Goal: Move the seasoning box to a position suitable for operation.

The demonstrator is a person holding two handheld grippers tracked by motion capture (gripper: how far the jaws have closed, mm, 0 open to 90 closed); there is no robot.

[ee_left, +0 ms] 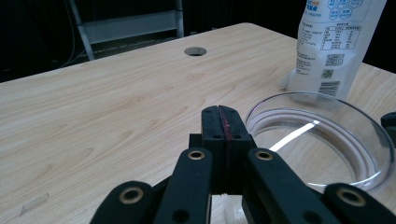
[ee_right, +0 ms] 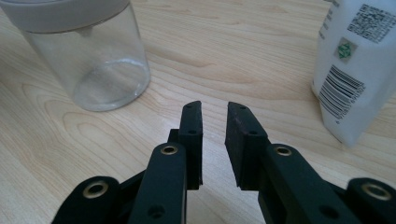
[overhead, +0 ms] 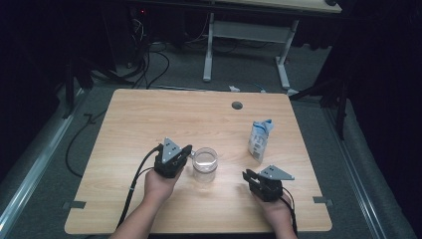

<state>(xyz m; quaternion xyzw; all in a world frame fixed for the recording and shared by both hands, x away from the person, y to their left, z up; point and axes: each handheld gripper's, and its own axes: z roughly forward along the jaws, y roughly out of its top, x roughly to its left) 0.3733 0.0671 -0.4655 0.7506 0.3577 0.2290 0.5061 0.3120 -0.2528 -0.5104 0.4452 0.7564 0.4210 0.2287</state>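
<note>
Jar (overhead: 205, 164) of clear glass is standing upright near the middle of the worktop (overhead: 149, 119), open at the top, with a thick rim and nothing visible inside. Light is glinting off its base in the left gripper view, where its round mouth (ee_left: 317, 135) is sitting just to the right of the fingers.

Left gripper (overhead: 185, 152) is resting low over the worktop just beside the jar, held in a hand (overhead: 158, 185) whose forearm is coming in from the bottom edge. A black cable is trailing back from it along the forearm. Its fingers (ee_left: 212, 135) are pressed flat together with nothing between them, and they are pointing past the jar's near side; whether they are touching the glass cannot be told.

Right gripper (overhead: 247, 176) is sitting well apart from the jar, toward the front right of the worktop, with the hand (overhead: 276, 211) behind it. Its fingers (ee_right: 192, 135) are standing slightly parted, a narrow gap showing bare wood between them, gripping nothing.

Pouch (overhead: 260, 138), white with blue print, is standing upright behind the right gripper and to the right of the jar. In the right gripper view its barcode and a printed code square (ee_right: 343, 79) are facing the camera, while the jar (ee_right: 93, 60) is standing off to the upper left.
</note>
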